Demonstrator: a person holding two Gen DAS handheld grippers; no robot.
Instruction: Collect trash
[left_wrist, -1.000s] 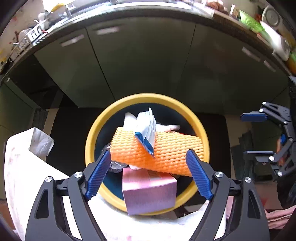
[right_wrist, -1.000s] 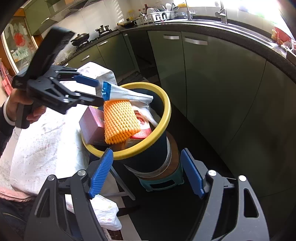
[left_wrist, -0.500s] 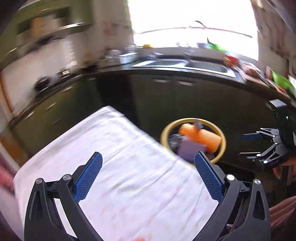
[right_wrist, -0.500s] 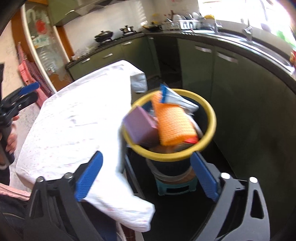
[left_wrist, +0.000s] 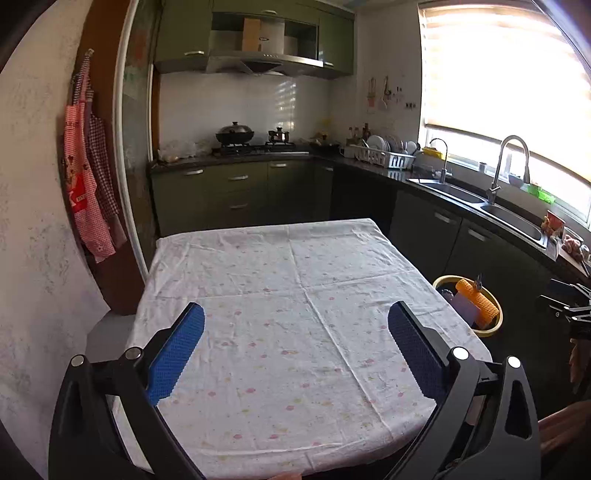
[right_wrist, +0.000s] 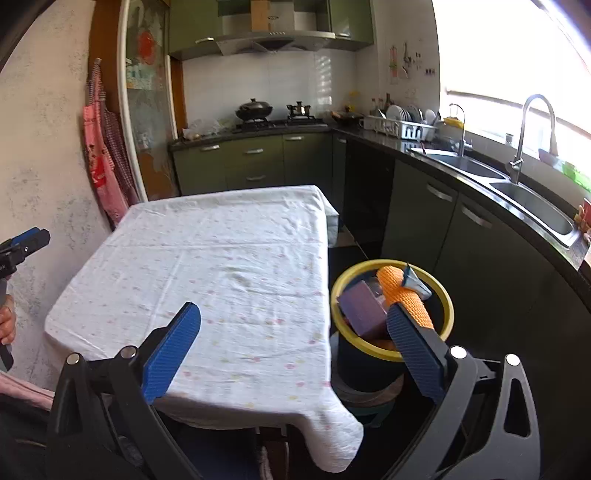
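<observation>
A dark bin with a yellow rim (right_wrist: 446, 308) stands by the table's right edge. It is filled with an orange foam net (right_wrist: 404, 291), a purple box (right_wrist: 360, 310) and a blue-white wrapper (right_wrist: 415, 281). My right gripper (right_wrist: 291, 310) hangs open and holds nothing, above the table corner beside the bin. My left gripper (left_wrist: 295, 310) is open too, over the white tablecloth (left_wrist: 295, 258), well left of the bin (left_wrist: 493, 326). Each gripper shows at the edge of the other's view: the left gripper (right_wrist: 26, 242) and the right gripper (left_wrist: 569, 306).
The cloth-covered table (right_wrist: 221, 251) fills the middle. Green cabinets and a dark counter with a sink (right_wrist: 535, 206) run along the right and back. Aprons (left_wrist: 85, 184) hang on the left wall. The bin sits on a teal stool (right_wrist: 369, 410).
Both grippers drew back and up from the bin, where the left one was over the trash. The left swung out over the table. Both jaws stand wider than a second ago.
</observation>
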